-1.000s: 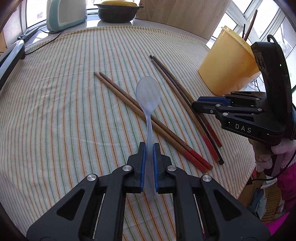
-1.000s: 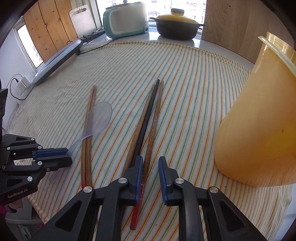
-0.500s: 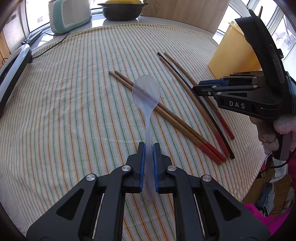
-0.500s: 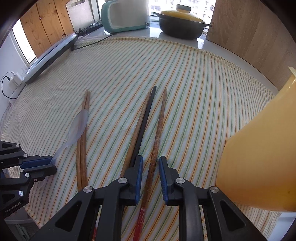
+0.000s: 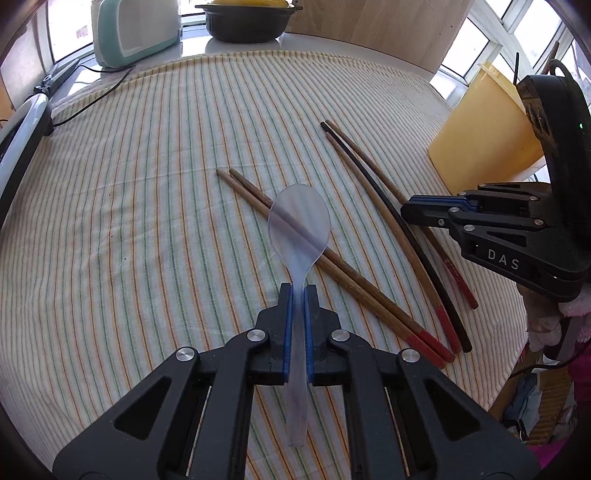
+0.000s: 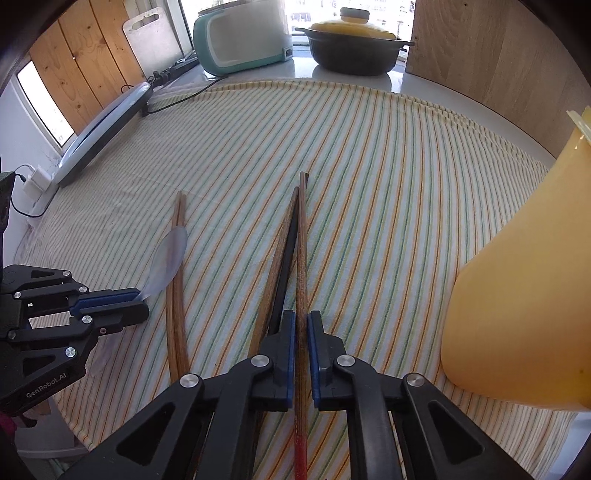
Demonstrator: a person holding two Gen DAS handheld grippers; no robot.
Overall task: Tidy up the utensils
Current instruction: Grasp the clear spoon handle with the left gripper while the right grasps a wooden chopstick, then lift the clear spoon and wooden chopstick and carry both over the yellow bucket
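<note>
My left gripper (image 5: pixel 298 291) is shut on the handle of a clear plastic spoon (image 5: pixel 299 221) and holds it above the striped cloth, bowl forward. The spoon also shows in the right wrist view (image 6: pixel 168 260). My right gripper (image 6: pixel 301 319) is shut on a brown chopstick with a red end (image 6: pixel 302 258). A black chopstick (image 6: pixel 286 266) and another brown one lie just left of it. A pair of brown red-tipped chopsticks (image 5: pixel 332 266) lies under the spoon. A yellow utensil holder (image 5: pixel 480 133) stands at the right with sticks in it.
A striped cloth (image 5: pixel 147 184) covers the round table. At the back stand a teal appliance (image 5: pixel 136 26) and a dark pot with a yellow lid (image 6: pixel 351 44). A flat grey device (image 6: pixel 107 129) and a cable lie at the left edge. A wooden board stands behind.
My right gripper has closed on the brown chopstick. My left gripper has lifted the spoon a little higher.
</note>
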